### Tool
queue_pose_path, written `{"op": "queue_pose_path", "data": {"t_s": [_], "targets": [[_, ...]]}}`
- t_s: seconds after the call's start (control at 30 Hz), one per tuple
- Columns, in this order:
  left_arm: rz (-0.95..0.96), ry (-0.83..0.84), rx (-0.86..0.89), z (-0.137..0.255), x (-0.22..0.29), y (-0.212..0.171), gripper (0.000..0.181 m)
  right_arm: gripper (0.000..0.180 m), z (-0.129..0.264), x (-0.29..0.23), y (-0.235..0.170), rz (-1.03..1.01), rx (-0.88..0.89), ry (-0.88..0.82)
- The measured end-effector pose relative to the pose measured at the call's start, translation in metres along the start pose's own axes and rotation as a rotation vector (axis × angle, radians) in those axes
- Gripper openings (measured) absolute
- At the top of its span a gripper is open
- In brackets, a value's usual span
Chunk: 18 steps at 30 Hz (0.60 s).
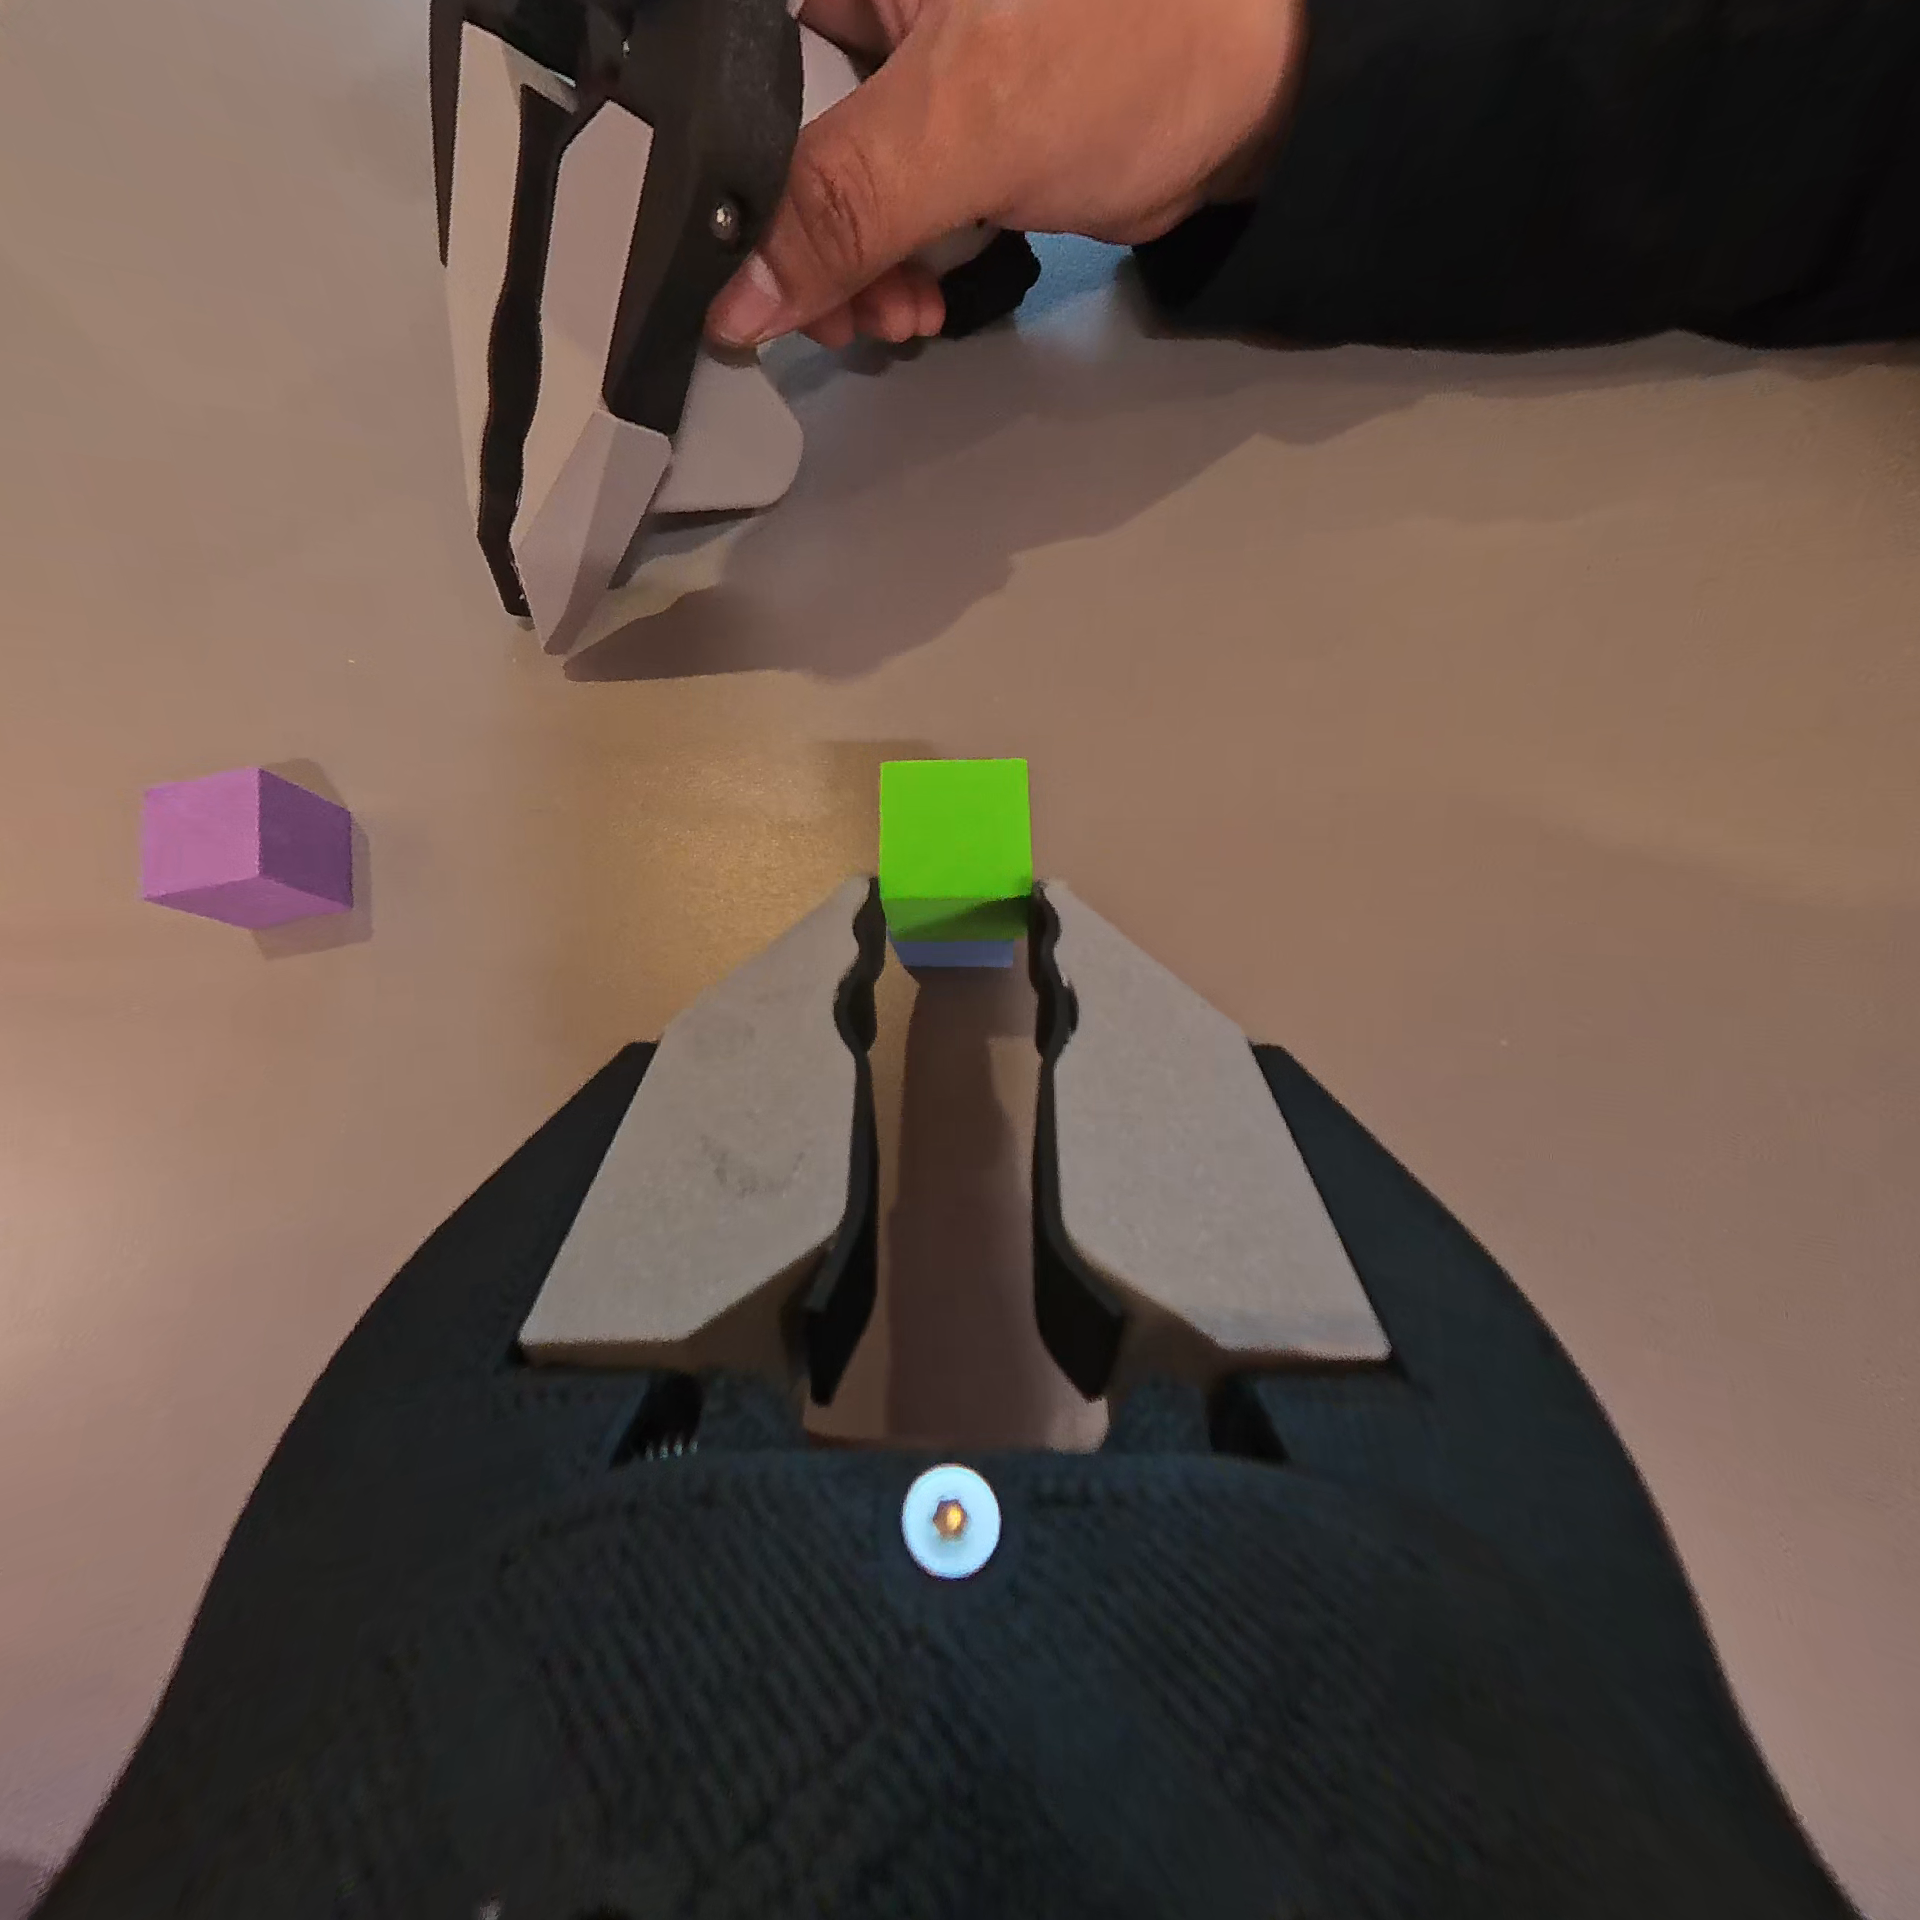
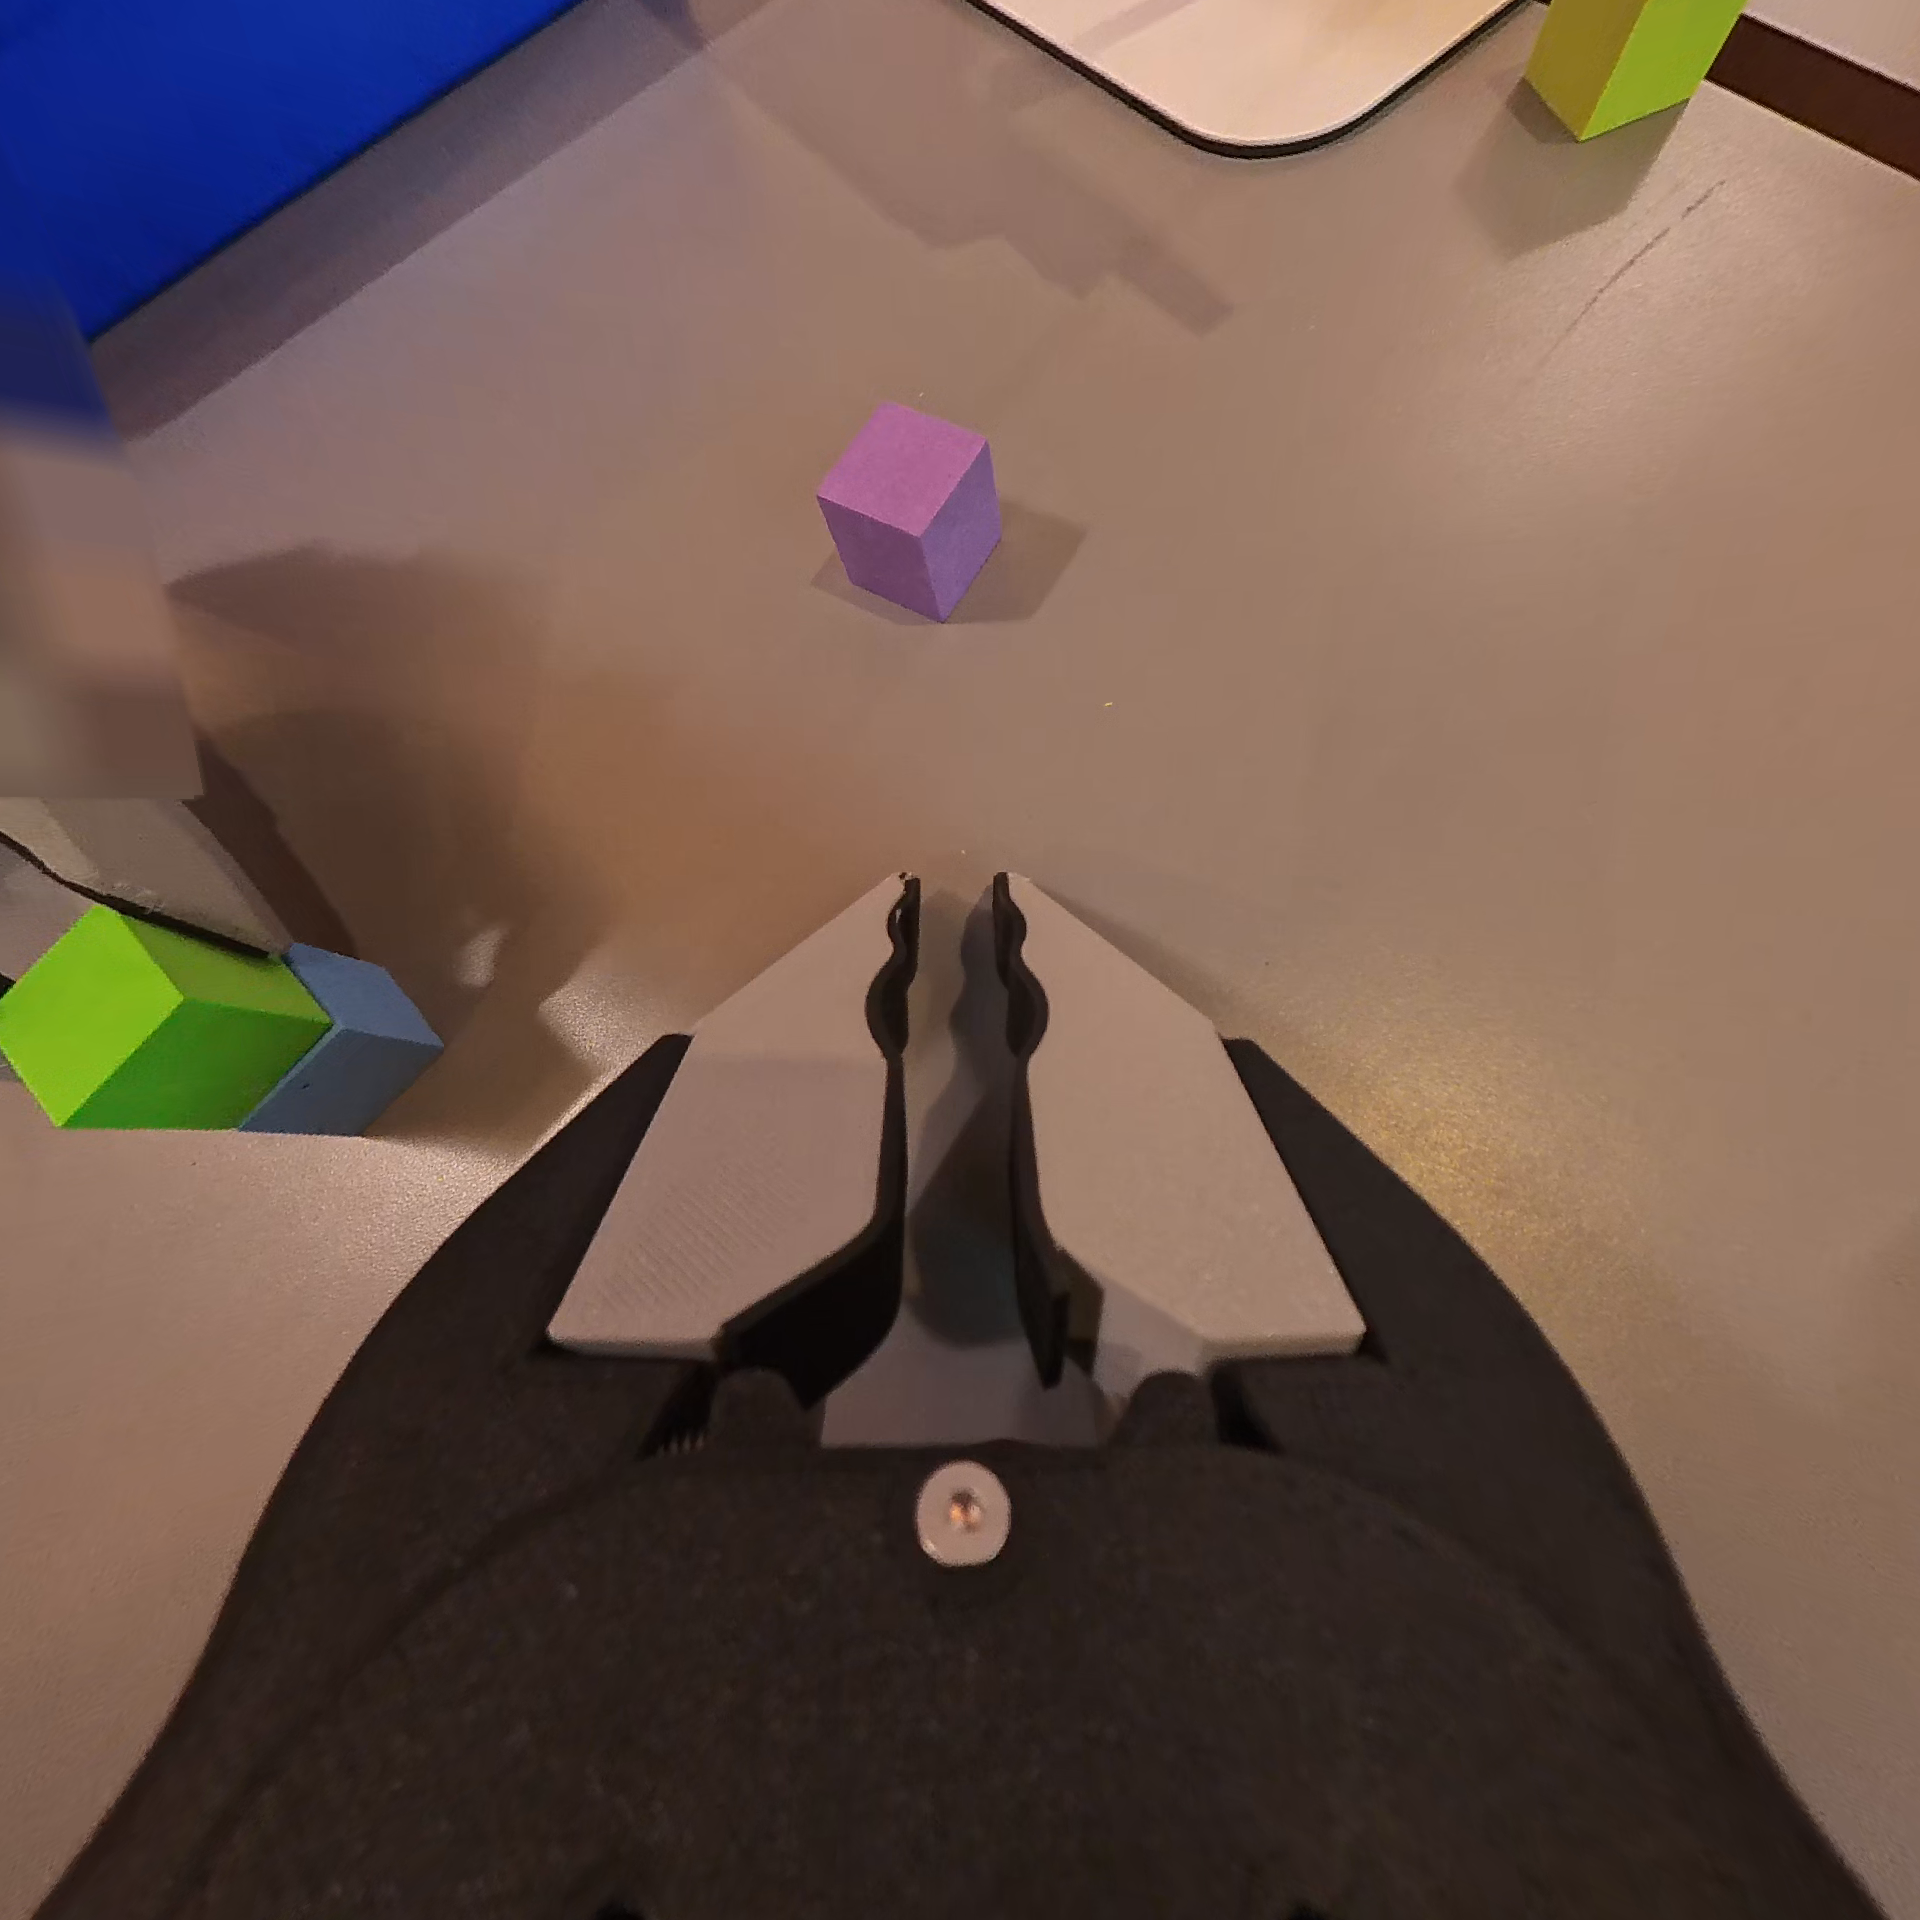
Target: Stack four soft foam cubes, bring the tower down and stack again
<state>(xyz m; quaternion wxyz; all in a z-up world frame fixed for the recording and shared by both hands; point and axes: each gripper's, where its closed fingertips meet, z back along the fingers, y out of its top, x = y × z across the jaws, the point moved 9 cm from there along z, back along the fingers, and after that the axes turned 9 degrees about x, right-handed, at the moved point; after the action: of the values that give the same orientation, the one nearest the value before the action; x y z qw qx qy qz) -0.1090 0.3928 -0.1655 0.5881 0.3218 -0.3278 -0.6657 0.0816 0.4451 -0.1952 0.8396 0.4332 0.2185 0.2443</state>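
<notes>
A green cube [image 1: 954, 821] sits on a blue cube [image 1: 956, 954] on the tan table. My left gripper [image 1: 954, 894] is shut on the green cube, with a fingertip pressed against each side. The pair also shows at the left of the right wrist view, green cube [image 2: 135, 1018] on blue cube [image 2: 353, 1049]. A purple cube [image 1: 244, 847] lies alone to the left. My right gripper [image 2: 956, 883] is empty, its fingers almost together, and it points at the purple cube [image 2: 909, 514] ahead of it. The right gripper [image 1: 551, 613] stands tip-down beyond the stack, held by a hand [image 1: 987, 156].
A blue panel [image 2: 208, 125] lies at the far left. A white board with a dark rim [image 2: 1247, 62] and a yellow-green block [image 2: 1621, 62] lie at the far edge. A black sleeve [image 1: 1558, 156] rests on the table beyond the stack.
</notes>
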Motion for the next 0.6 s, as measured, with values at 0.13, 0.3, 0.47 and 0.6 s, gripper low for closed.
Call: {"op": "queue_pose_path", "data": {"t_s": [0.13,0.3,0.47,0.6], "targets": [[0.000,0.004,-0.004,-0.0001,-0.0002,-0.0005,0.025,0.012,-0.0002,0.0000,0.0000,0.001,0.000,-0.001],[0.011,0.007,-0.006,-0.0006,-0.0004,-0.0014,0.030,0.012,-0.0002,0.0002,0.0000,-0.001,0.000,0.001],[0.045,0.000,0.004,0.0000,-0.0026,-0.0024,0.053,0.012,-0.0003,0.0001,0.0000,0.000,0.000,0.000],[0.084,-0.002,0.059,0.0089,-0.0094,-0.0014,0.059,0.012,-0.0004,-0.0002,0.0000,0.003,0.000,-0.001]]}}
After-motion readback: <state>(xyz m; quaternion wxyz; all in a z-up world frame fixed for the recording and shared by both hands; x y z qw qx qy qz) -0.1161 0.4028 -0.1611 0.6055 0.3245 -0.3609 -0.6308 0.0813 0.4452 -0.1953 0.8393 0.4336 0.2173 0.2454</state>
